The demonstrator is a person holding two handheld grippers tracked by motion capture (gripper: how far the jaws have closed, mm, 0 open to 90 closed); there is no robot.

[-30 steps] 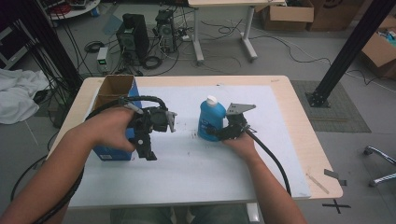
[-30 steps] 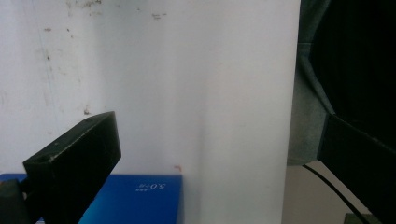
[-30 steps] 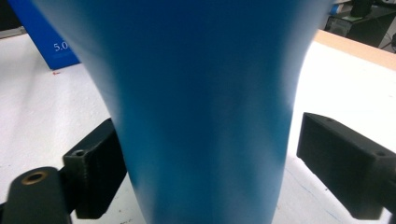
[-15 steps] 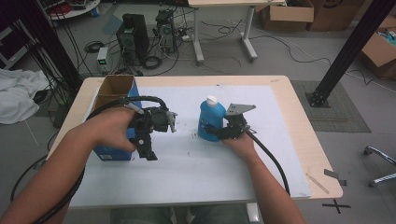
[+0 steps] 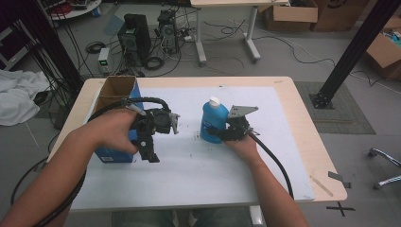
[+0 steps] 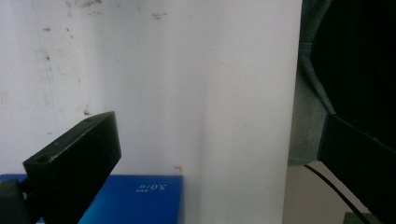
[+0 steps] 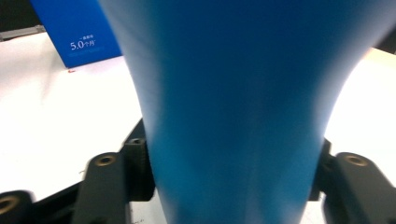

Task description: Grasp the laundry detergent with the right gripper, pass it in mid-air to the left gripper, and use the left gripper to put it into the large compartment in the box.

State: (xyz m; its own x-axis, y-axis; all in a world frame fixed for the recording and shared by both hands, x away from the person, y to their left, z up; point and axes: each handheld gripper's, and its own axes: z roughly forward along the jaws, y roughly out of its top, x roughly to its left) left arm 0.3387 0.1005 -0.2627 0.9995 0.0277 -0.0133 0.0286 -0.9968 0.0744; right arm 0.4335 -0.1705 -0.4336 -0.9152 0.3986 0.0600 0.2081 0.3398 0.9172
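Blue box (image 5: 116,118): stood open-topped at the left of the table (image 5: 293,118), on the white sheet (image 5: 203,165); brown inner flaps showed in the high view. In the right gripper view its blue side (image 7: 74,32) carried white print reading "5.0".
Left hand (image 5: 106,132): gripped the left hand-held gripper (image 5: 150,153) just beside the box, on its right side.
Left hand-held gripper state: jaws spread wide, nothing between them; in the left gripper view they framed bare white sheet (image 6: 187,93), with a corner of the blue box (image 6: 140,196) at the bottom.
Blue bottle (image 5: 213,120): stood upright with a white cap, near the middle of the table, right of the left hand-held gripper and apart from it.
Right hand-held gripper (image 5: 218,134): pinched the lower body of the blue bottle; in the right gripper view the blurred bottle (image 7: 233,102) sat between both jaws, touching each.
Right hand (image 5: 243,145): held that gripper from the near side, cable trailing back along the forearm.
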